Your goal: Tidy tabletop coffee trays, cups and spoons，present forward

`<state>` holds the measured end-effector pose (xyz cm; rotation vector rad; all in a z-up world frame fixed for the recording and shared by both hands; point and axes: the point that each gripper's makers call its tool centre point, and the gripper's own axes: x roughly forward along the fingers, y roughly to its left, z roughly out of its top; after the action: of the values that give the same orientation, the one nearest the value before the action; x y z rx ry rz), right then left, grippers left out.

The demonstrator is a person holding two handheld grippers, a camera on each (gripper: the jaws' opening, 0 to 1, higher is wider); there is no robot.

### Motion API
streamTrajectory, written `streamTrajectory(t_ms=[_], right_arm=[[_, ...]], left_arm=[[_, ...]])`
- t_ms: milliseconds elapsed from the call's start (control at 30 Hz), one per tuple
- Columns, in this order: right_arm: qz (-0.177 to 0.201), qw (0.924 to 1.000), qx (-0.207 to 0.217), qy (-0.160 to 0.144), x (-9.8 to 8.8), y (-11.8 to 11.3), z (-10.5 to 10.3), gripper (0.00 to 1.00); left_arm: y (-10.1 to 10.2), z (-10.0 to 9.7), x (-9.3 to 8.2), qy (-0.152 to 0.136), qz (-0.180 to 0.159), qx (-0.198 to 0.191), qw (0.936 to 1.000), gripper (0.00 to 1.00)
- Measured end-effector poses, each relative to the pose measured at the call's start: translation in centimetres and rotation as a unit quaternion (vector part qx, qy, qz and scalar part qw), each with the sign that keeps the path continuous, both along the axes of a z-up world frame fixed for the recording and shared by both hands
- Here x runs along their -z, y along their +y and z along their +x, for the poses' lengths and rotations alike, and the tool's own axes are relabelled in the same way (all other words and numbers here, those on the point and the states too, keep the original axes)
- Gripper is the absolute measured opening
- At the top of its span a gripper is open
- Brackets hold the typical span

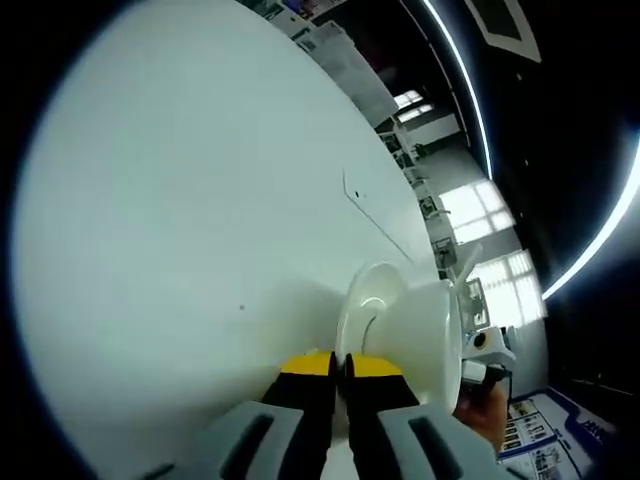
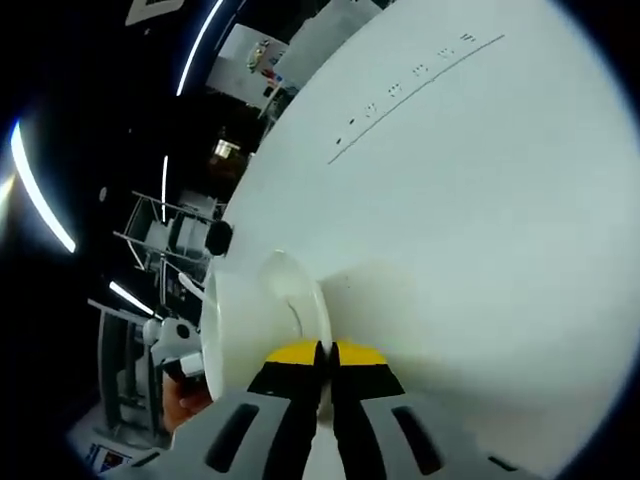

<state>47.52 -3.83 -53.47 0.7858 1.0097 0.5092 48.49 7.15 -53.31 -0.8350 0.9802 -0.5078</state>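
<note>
A white saucer [image 1: 365, 300] lies on the white table, and a white cup [image 1: 430, 340] appears to sit on it. My left gripper [image 1: 340, 365] is shut on the saucer's near rim, its yellow-tipped jaws pressed together. Beyond the cup, the right gripper [image 1: 485, 365] comes in with a hand [image 1: 490, 412] behind it. In the right gripper view the same saucer [image 2: 290, 290] and cup [image 2: 240, 320] sit just ahead of my right gripper [image 2: 326, 353], which is shut on the opposite rim. The left gripper [image 2: 180, 350] shows past the cup.
The white table [image 1: 200, 220] spreads wide around the saucer, with a thin dark line [image 1: 375, 215] and a row of small marks [image 2: 420, 80] on it. Behind the table's edge are a dark room, light strips, windows and racks.
</note>
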Motion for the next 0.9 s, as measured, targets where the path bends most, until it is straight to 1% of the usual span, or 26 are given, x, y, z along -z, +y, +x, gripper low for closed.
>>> streamTrajectory(t_ms=[133,200,267,333,433,500,567,667,800,833,900], right_arm=[[-0.001,1.0000,-0.002,-0.002,-0.4,0.0,1.8,0.04],[-0.007,1.0000,-0.004,-0.006,-0.4,-0.4,3.3,0.04],[-0.011,0.9999,-0.004,-0.004,-0.1,-1.1,5.0,0.04],[-0.015,0.9999,-0.003,-0.003,0.2,-1.1,5.7,0.04],[-0.012,0.9999,0.002,0.002,0.9,-0.8,5.9,0.04],[-0.010,0.9999,0.006,0.008,1.4,-0.7,5.8,0.04],[-0.004,0.9999,0.007,0.015,1.9,-0.7,5.8,0.04],[0.002,0.9997,0.009,0.020,2.4,-1.1,6.6,0.04],[-0.005,0.9998,0.010,0.018,3.0,-1.1,7.1,0.04],[-0.004,0.9997,0.012,0.019,2.9,-0.9,6.6,0.04],[-0.009,0.9998,0.012,0.017,3.0,-1.0,6.7,0.05]], left_arm=[[0.1,1.5,-0.3,-0.001,0.002,-0.004,1.0000,0.06],[0.1,2.4,-0.1,0.003,-0.005,-0.012,0.9999,0.06],[-0.1,3.0,0.1,0.007,-0.009,-0.015,0.9998,0.06],[-0.2,3.6,0.3,0.006,-0.006,-0.020,0.9998,0.06],[-0.1,4.4,0.9,0.012,-0.009,-0.032,0.9994,0.06],[0.0,4.8,1.3,0.014,-0.005,-0.035,0.9993,0.05],[-0.1,4.8,1.5,0.014,0.006,-0.033,0.9993,0.06],[0.0,4.8,1.8,0.016,0.009,-0.035,0.9992,0.06],[-0.1,4.8,2.2,0.018,0.008,-0.041,0.9990,0.06],[-0.2,4.8,2.3,0.018,0.009,-0.042,0.9989,0.06],[-0.2,4.8,2.5,0.019,0.009,-0.043,0.9989,0.06]])
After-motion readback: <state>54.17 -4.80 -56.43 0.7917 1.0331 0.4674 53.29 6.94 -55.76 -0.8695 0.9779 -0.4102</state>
